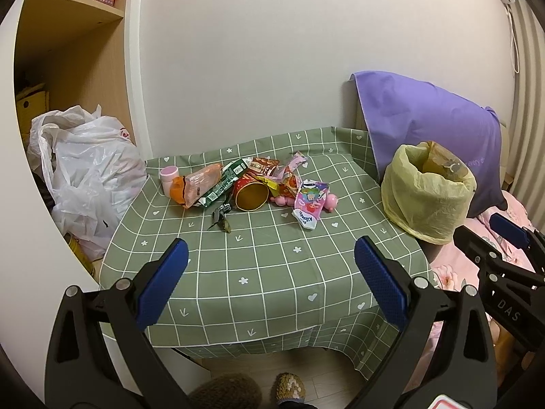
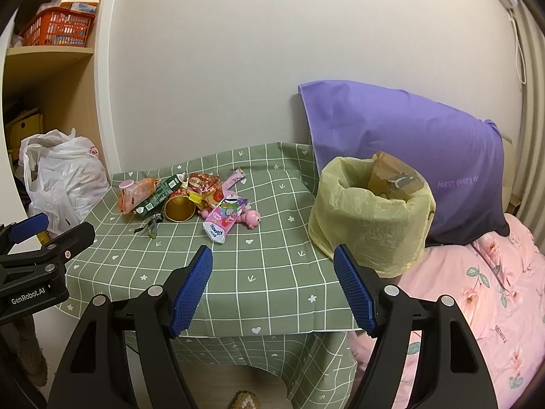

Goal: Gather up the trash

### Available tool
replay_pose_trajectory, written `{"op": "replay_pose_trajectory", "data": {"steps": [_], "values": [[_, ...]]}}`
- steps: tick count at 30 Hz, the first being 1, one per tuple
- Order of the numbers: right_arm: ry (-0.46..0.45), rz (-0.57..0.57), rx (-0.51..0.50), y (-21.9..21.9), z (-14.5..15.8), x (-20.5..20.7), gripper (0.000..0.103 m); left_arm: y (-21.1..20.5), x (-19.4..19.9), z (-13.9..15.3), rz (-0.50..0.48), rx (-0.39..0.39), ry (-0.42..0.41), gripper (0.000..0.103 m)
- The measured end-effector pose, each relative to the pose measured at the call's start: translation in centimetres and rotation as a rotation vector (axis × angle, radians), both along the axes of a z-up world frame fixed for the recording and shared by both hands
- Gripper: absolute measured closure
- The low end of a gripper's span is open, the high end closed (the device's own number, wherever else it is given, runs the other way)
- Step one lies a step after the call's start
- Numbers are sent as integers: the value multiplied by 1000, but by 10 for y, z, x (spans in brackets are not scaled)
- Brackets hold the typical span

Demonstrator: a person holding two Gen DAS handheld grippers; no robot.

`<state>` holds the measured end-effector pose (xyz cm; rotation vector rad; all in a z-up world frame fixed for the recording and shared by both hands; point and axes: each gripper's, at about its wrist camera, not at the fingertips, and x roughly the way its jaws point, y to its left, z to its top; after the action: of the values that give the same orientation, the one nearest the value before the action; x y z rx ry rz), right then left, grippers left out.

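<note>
Both the left gripper [image 1: 270, 277] and right gripper [image 2: 272, 289] hang wide open, empty, above the near edge of a green checked table [image 1: 272, 289]. At its far left lies one pile of wrappers [image 1: 245, 184], likely light, crinkly and slippery; pinch an edge. To the right stands one yellow-lined bin [image 1: 427, 191].

Table [image 1: 265, 272] covered by green checked cloth. At its 12 o'clock end lies a heap of trash [image 1: 248, 180]: snack wrappers, a green carton, a gold-lined cup on its side, a pink toy, a tissue pack. At 2 o'clock stands a bin [image 1: 427, 192] lined with a yellow bag.
</note>
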<state>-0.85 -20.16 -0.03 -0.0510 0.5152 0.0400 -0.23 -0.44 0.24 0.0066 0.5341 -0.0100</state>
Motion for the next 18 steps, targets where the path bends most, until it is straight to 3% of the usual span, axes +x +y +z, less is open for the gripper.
{"op": "replay_pose_trajectory", "data": {"steps": [18], "values": [[2,1,2,-4,0,-1,33,0,-1,0,2,-1,-3,10]]}}
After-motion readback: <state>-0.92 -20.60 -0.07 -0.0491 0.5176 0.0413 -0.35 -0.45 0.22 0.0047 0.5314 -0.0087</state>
